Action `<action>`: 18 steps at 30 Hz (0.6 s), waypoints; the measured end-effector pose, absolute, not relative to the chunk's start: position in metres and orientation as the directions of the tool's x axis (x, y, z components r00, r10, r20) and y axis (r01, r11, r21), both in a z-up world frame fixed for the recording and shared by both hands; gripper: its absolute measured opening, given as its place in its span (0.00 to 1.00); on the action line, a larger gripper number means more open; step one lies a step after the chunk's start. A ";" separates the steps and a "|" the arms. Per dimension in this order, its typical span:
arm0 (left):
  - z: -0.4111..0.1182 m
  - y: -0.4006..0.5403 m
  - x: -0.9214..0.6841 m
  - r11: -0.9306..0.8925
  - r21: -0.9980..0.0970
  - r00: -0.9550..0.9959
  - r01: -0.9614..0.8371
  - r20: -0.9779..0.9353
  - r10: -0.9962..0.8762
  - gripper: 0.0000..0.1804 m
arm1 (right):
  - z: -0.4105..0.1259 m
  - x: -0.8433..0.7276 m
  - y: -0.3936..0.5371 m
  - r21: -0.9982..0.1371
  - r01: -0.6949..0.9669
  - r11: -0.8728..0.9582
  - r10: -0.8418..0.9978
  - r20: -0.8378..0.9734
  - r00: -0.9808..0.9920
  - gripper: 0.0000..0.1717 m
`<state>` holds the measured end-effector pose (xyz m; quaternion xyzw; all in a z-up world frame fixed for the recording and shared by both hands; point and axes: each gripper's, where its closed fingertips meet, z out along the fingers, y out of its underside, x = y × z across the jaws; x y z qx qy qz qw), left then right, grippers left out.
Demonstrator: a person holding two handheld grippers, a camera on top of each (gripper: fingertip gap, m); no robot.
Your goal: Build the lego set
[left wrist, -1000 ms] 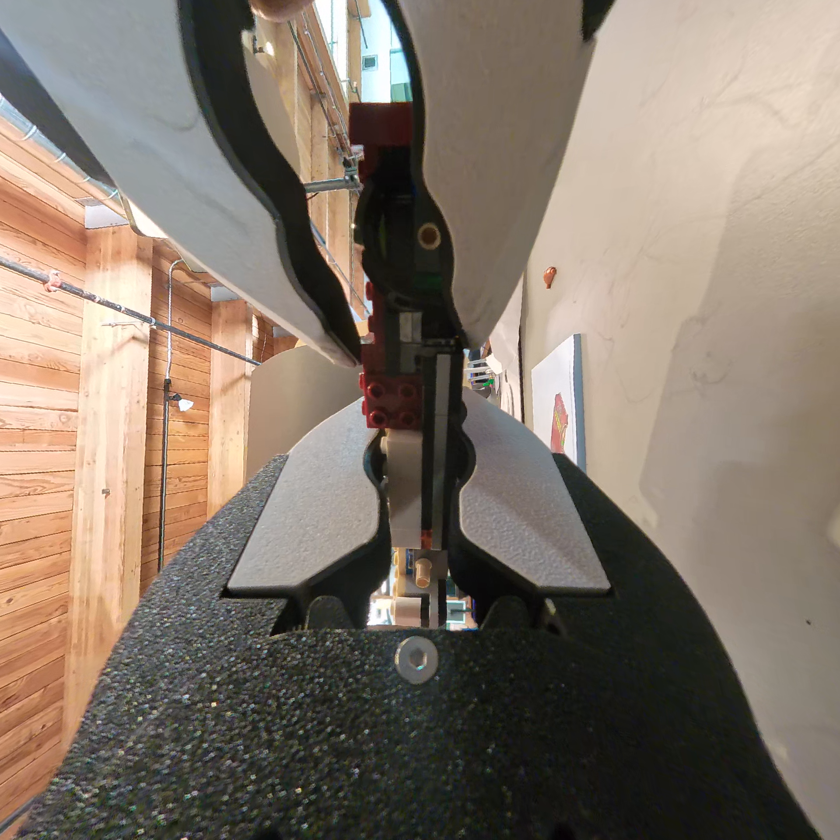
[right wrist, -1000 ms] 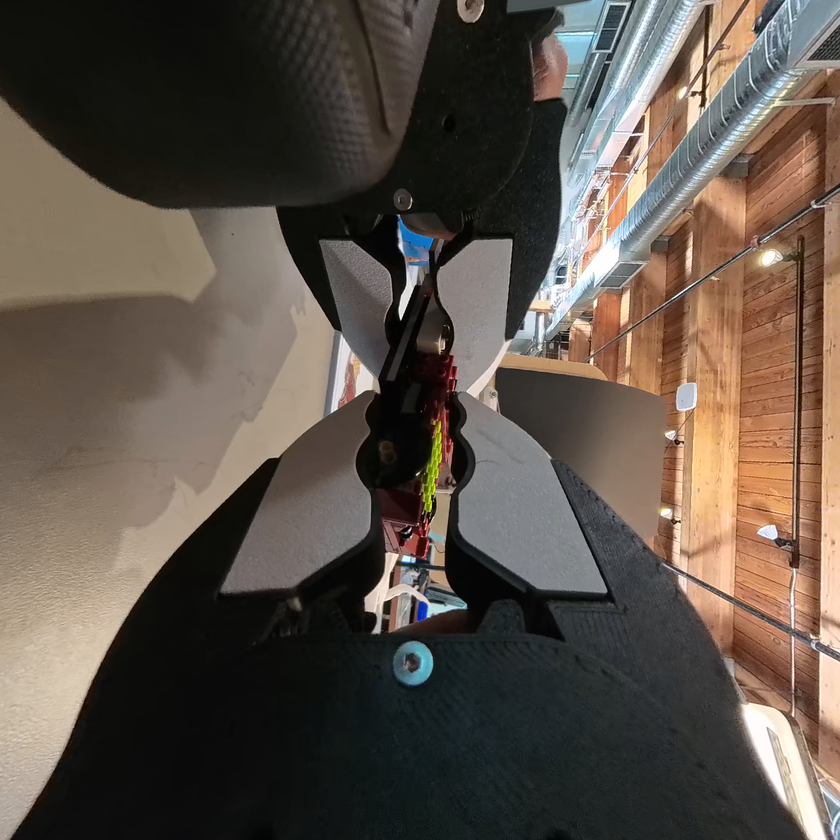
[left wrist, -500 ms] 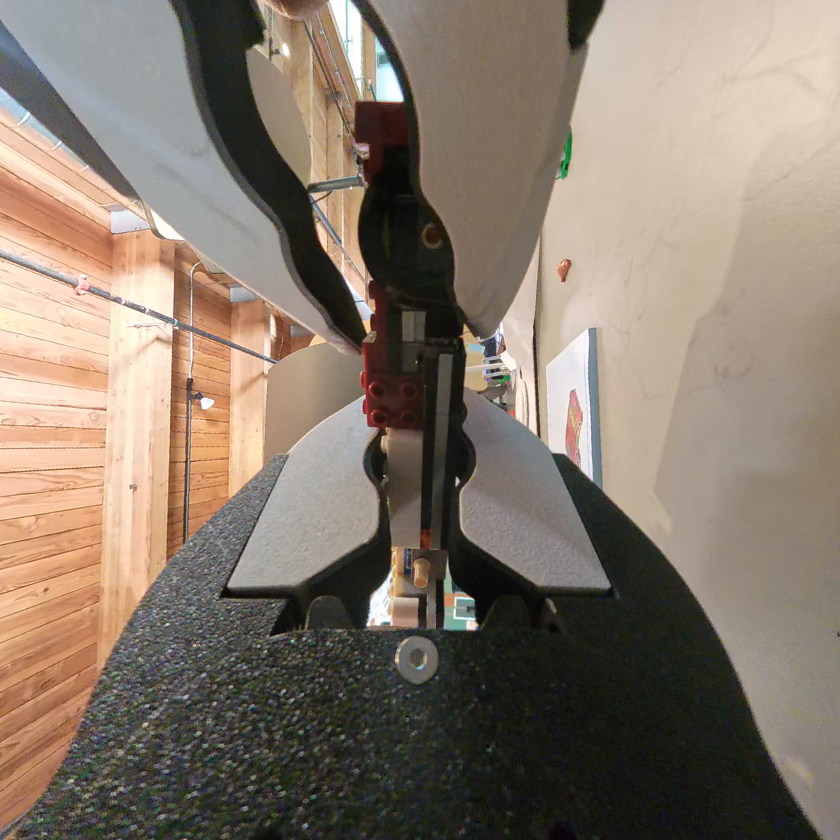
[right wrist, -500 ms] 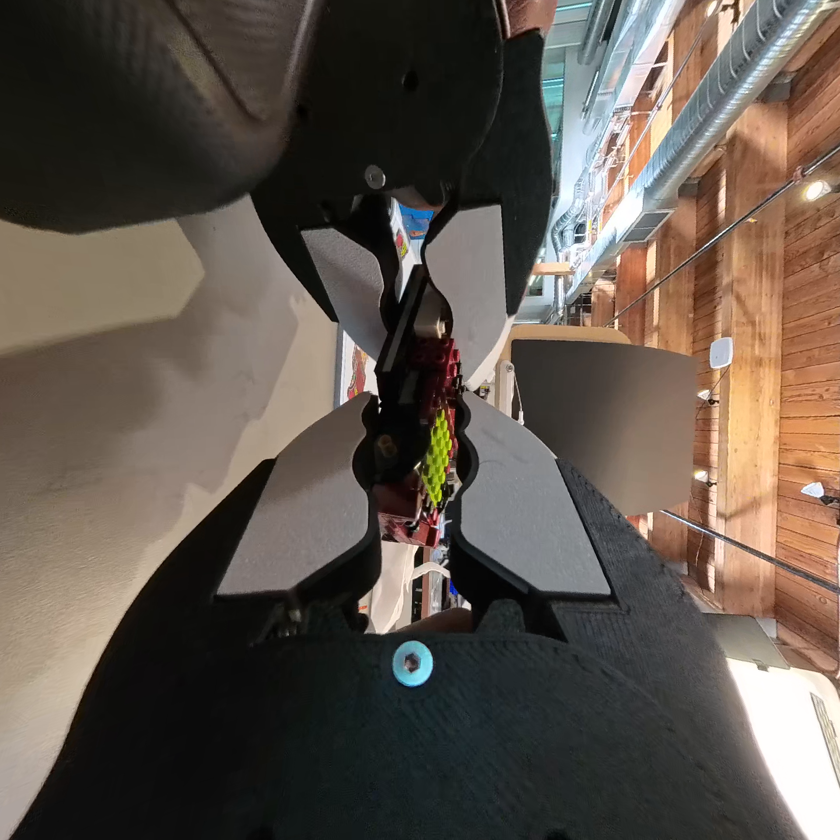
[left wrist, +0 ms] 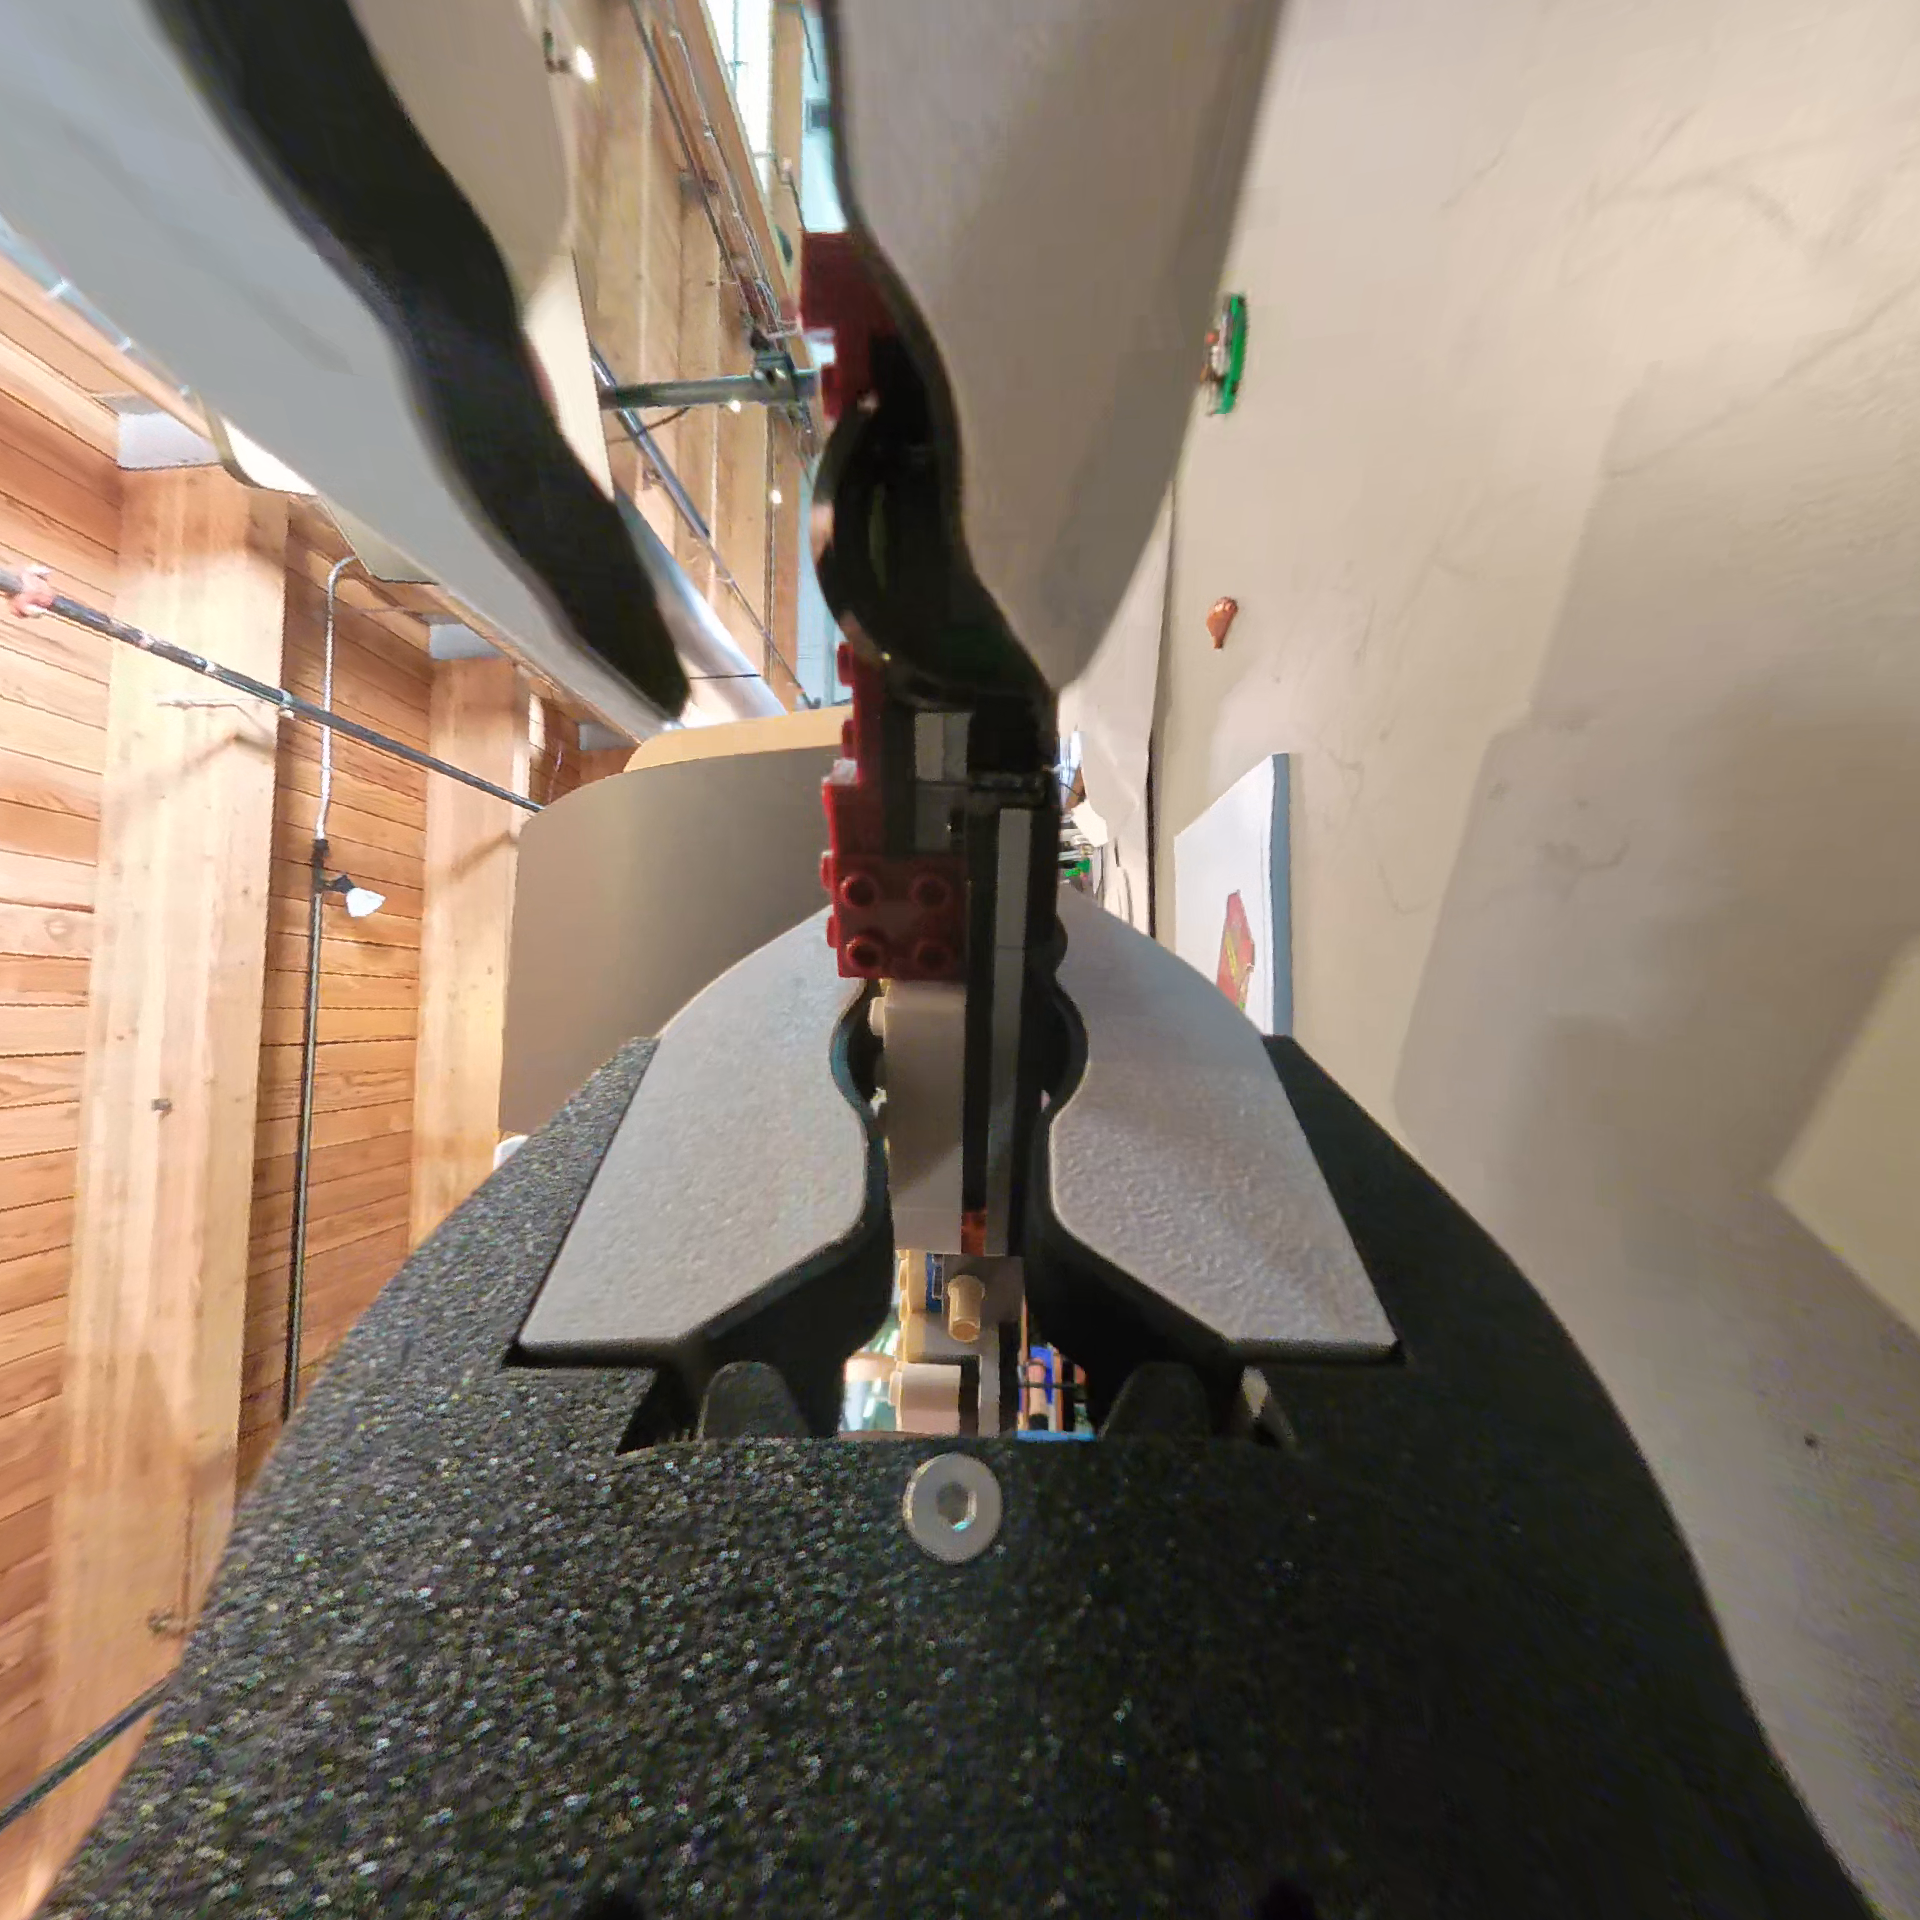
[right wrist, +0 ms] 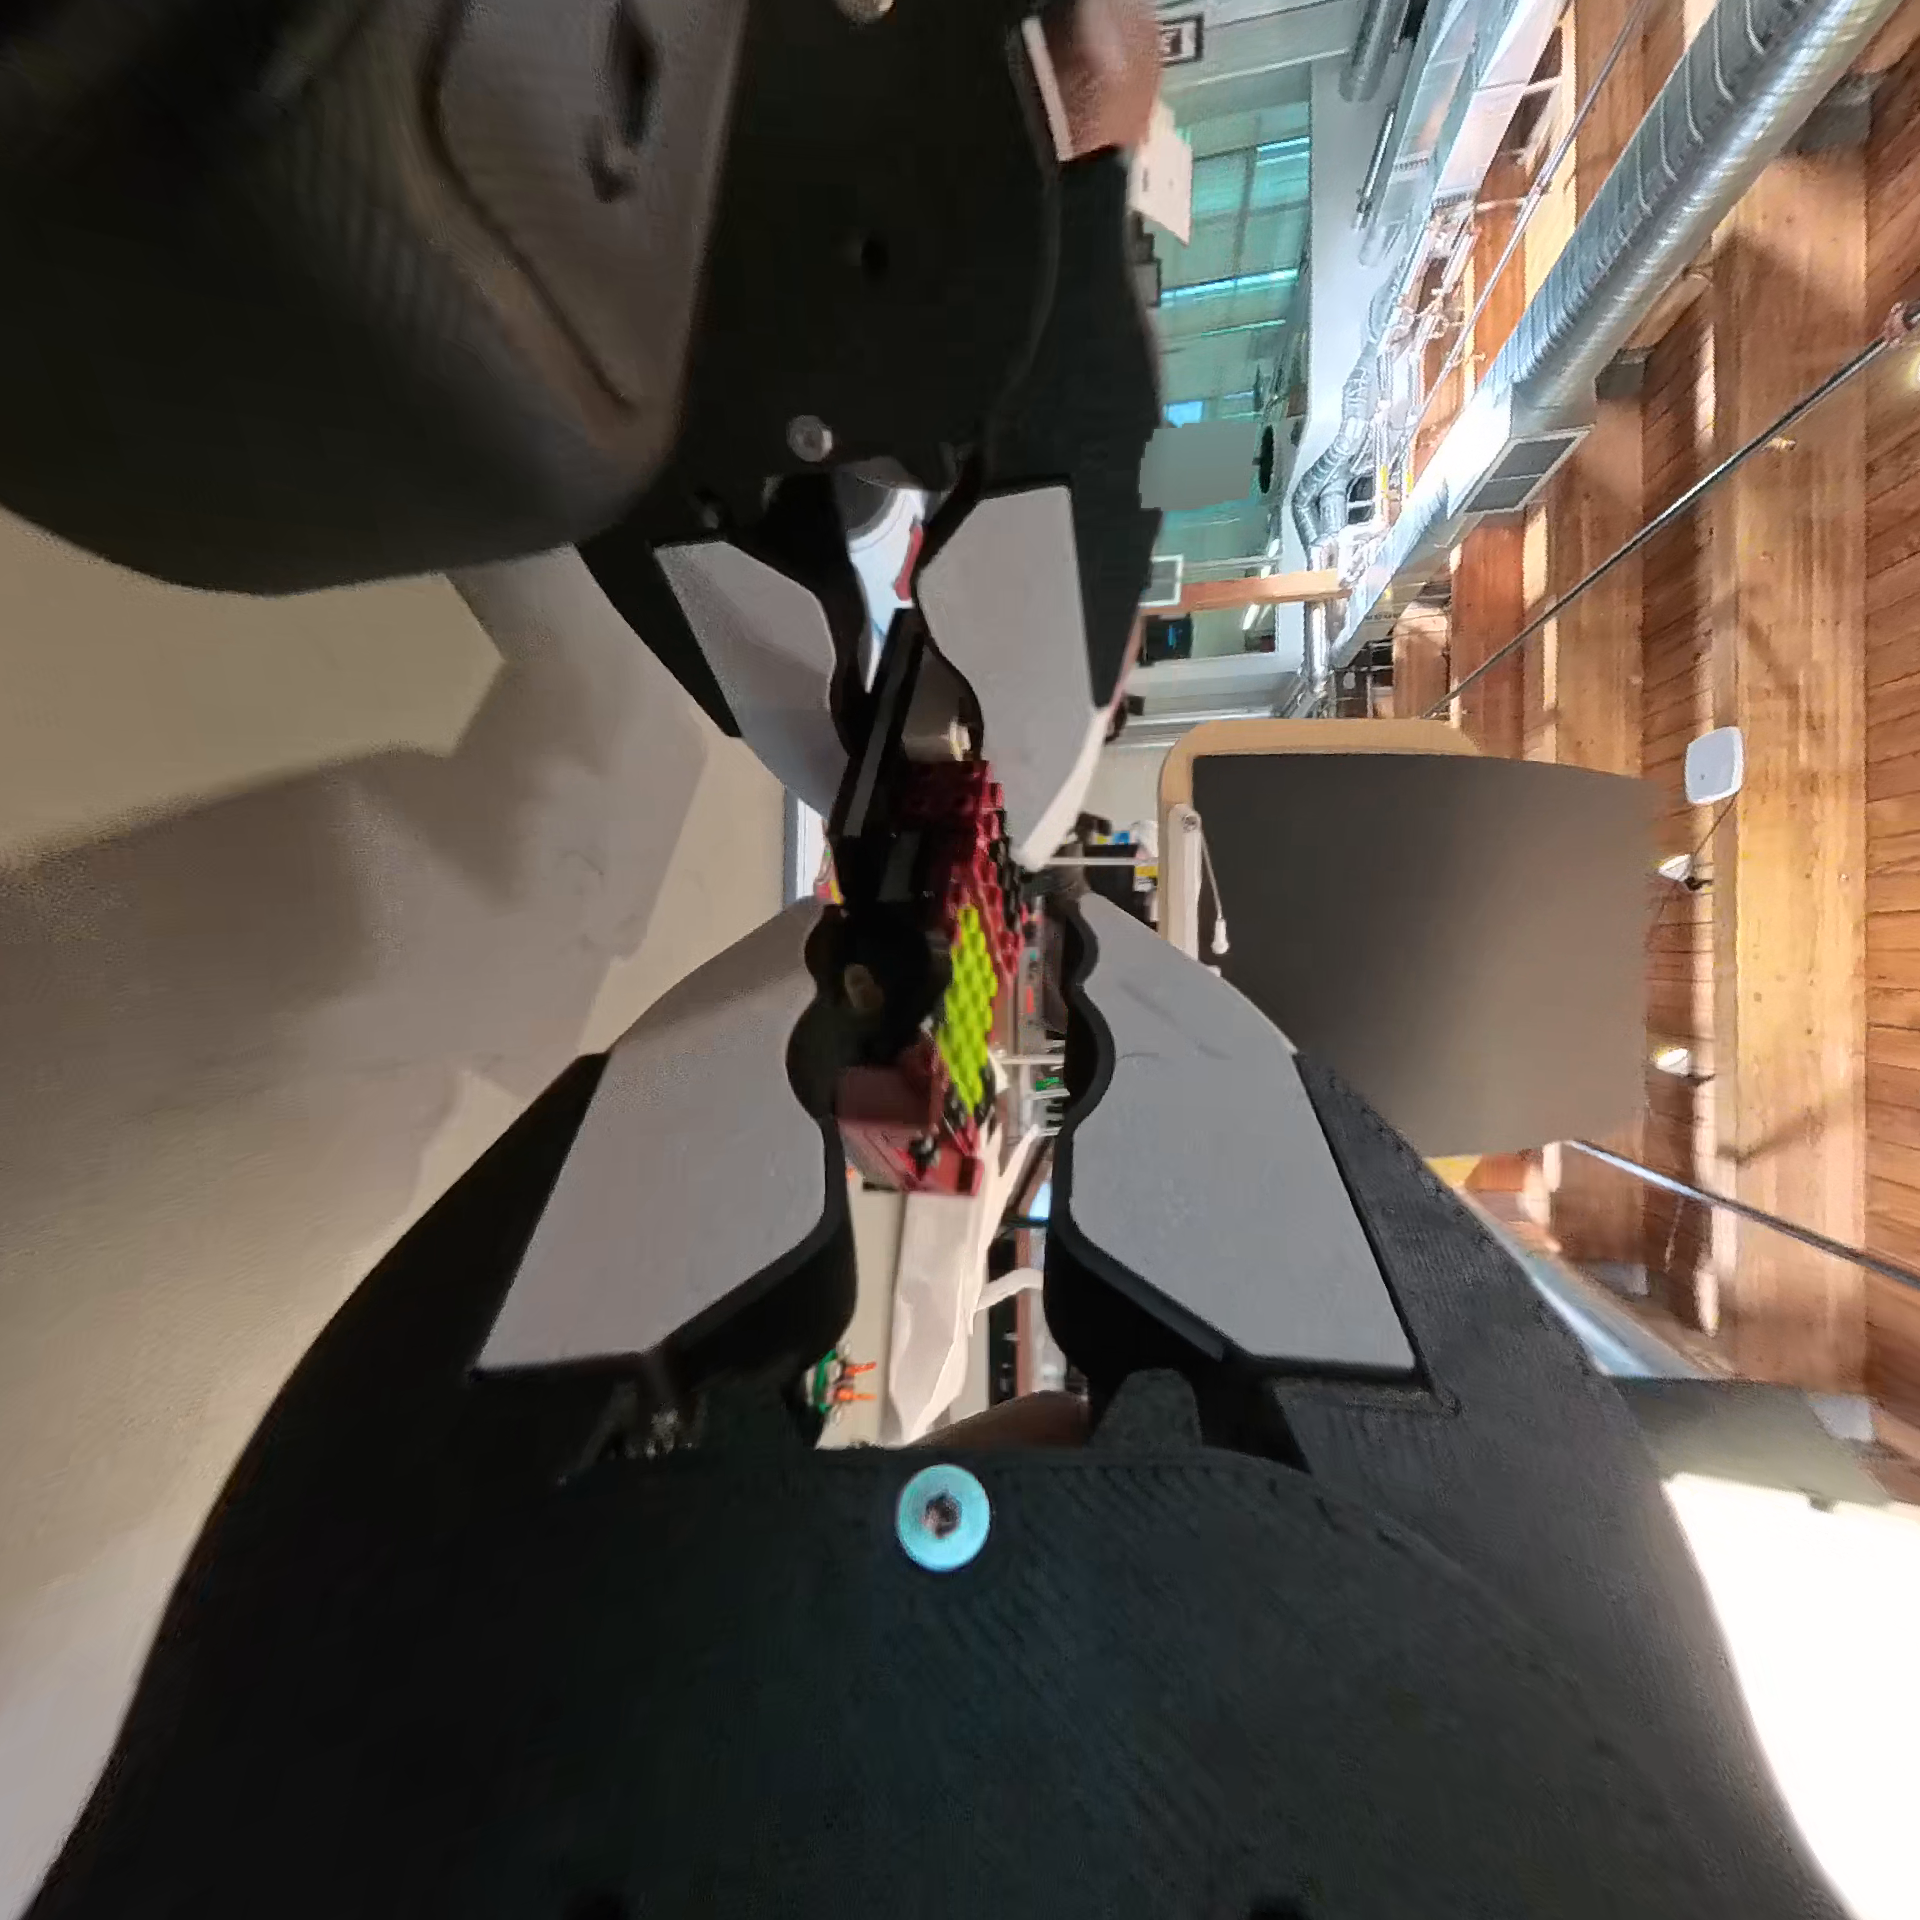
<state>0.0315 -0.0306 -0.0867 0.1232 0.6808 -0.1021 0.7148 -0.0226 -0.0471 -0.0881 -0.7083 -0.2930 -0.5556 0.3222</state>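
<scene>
A small brick model hangs in the air between my two grippers, which face each other. It is dark red, black and grey, with a lime green patch. My left gripper is shut on the model's grey and black end, with both pads against it. It also shows in the right wrist view, clamped on that end. My right gripper is open around the other end. One pad lies by the black round part, and a gap shows between the other pad and the green side. The left wrist view shows it spread wide.
Both views are rolled sideways. A beige wall with a framed picture is on one side. Wooden panelling and ceiling ducts are on the other. A dark curved chair back stands behind the model.
My right gripper's jaws have spread apart and its pad has come off the model's green side. My left gripper has kept its hold on the model.
</scene>
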 end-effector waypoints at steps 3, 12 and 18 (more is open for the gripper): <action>-0.089 -0.030 0.036 0.950 0.032 0.041 0.311 -0.999 0.020 0.14 | -0.085 -0.026 -0.064 -0.233 0.736 -0.636 0.016 0.949 0.314 0.25; -0.095 -0.043 0.039 0.941 0.006 0.010 0.339 -1.000 0.003 0.14 | -0.113 -0.032 -0.151 -0.475 0.494 -0.728 -0.095 0.784 0.614 0.25; -0.103 -0.047 0.035 0.928 0.007 -0.012 0.373 -1.000 0.013 0.14 | -0.147 -0.037 -0.195 -0.516 0.299 -0.803 -0.085 0.595 0.799 0.23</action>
